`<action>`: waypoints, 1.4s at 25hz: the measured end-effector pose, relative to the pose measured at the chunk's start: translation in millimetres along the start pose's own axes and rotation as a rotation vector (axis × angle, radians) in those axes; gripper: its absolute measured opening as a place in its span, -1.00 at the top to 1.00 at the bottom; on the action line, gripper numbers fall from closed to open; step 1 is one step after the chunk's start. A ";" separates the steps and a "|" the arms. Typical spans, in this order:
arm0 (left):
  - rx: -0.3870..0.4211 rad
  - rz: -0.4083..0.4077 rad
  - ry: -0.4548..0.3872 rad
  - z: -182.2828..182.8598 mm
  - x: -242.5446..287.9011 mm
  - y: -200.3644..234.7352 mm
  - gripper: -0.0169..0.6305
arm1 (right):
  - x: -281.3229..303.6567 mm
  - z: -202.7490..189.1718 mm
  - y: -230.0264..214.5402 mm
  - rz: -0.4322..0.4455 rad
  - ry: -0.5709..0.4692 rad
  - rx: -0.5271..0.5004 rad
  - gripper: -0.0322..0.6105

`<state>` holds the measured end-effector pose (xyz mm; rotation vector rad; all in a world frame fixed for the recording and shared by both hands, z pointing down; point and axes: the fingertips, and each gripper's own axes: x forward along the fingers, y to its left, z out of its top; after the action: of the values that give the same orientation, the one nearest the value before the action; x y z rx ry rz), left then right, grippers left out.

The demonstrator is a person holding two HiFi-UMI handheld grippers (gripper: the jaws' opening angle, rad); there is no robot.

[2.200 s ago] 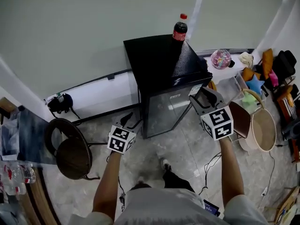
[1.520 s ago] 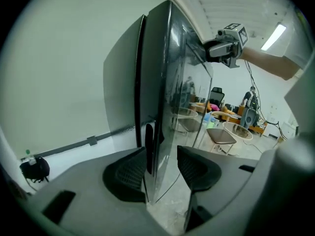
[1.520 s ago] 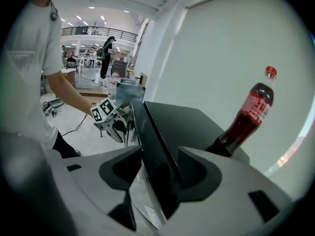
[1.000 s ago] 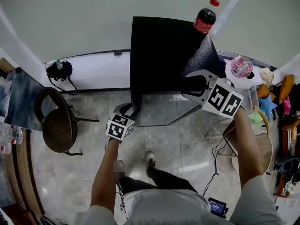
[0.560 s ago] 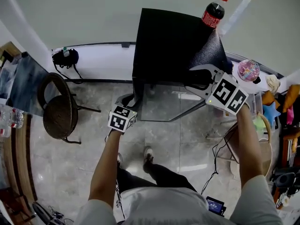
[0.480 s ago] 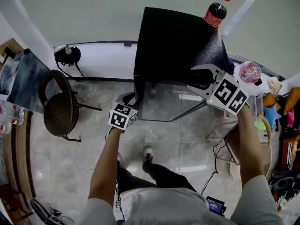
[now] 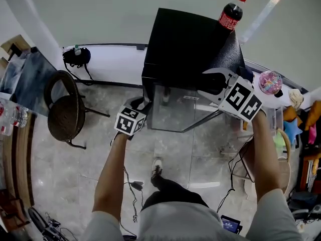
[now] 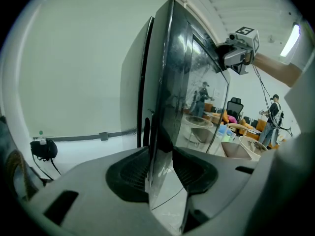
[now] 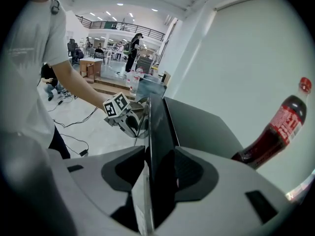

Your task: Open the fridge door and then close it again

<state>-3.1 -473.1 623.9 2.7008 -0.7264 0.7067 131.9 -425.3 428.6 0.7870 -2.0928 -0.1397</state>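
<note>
Reflective glass fridge door, seemingly clamped in just-closing jaws: left gripper, right gripper.

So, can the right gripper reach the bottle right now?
Probably not yet: the right gripper has just been closing its jaws on the door and must let go. Beyond, the bare fridge top leaves the bottle reachable.

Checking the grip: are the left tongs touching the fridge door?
Touching: left gripper view shows the left tongs, just closed in, clamping the fridge door.

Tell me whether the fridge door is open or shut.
Shut, it seems: the door lies flat against the fridge in every view, with no inside showing.
</note>
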 end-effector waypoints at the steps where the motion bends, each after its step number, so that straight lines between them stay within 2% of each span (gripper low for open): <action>1: -0.008 0.010 -0.010 0.2 0.2 -0.3 0.55 | -0.2 -0.4 0.3 -0.010 -0.001 -0.009 0.33; 8: -0.025 0.059 -0.027 0.4 0.8 -0.3 0.53 | -0.3 -2.4 0.9 -0.006 -0.014 -0.043 0.32; 16: -0.023 0.021 -0.046 -24.1 -31.3 -32.6 0.57 | -11.2 0.7 27.8 0.063 -0.049 -0.115 0.31; 23: -0.086 0.103 -0.055 -37.7 -48.9 -55.3 0.57 | -19.3 1.2 43.5 0.108 -0.057 -0.149 0.30; 28: -0.199 0.193 -0.112 -48.2 -61.5 -72.9 0.56 | -24.7 0.7 55.2 0.131 -0.085 -0.194 0.30; 35: -0.271 0.280 -0.111 -65.8 -83.4 -111.9 0.56 | -39.0 -1.5 77.6 0.218 -0.073 -0.255 0.30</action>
<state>-32.8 -321.7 623.7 2.4311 -1.1540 0.4776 112.0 -340.8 431.1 0.4045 -2.1596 -0.3132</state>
